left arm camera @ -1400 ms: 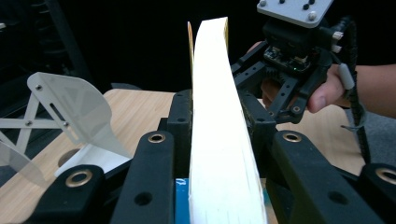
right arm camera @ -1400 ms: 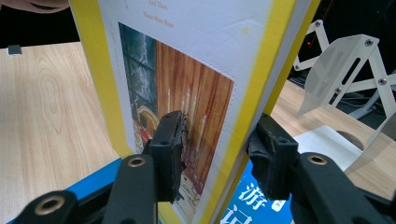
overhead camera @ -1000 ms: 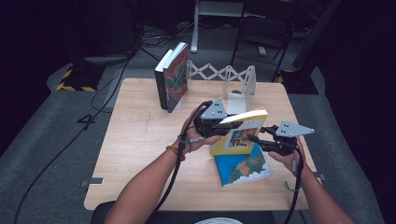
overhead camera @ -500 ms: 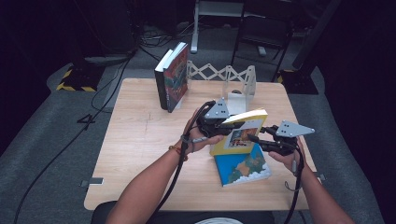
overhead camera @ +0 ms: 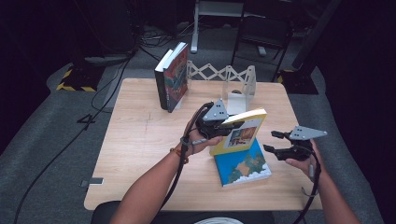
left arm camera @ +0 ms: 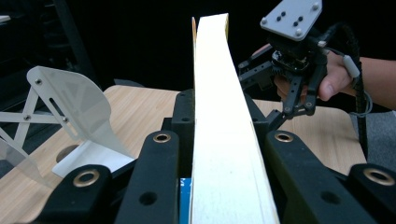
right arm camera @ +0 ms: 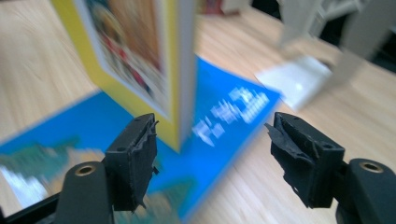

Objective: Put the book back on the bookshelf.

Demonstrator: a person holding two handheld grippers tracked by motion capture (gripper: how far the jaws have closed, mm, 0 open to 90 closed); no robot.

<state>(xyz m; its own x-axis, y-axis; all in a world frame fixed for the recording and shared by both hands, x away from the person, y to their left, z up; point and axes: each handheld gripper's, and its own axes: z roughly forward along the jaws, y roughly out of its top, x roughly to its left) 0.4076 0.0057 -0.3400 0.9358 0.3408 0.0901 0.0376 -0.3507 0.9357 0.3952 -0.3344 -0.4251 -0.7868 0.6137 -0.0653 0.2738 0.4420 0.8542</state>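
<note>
My left tongs (overhead camera: 229, 125) squeeze the yellow book (overhead camera: 240, 133) and hold it up over the blue book (overhead camera: 243, 164) on the bench (overhead camera: 135, 140); my right tongs (overhead camera: 273, 142) have just opened, nothing between them

Dark lab: floor cables (overhead camera: 70, 140), hazard-striped stand base (overhead camera: 74, 80).

**Left clamped, right jaws apart**

My left gripper (overhead camera: 223, 122) is clamped tight, forearm reaching in from below, wrist level. My right gripper (overhead camera: 279, 142) sits off to the right; its jaws have just been opening, nothing pressed between the pads.
</note>
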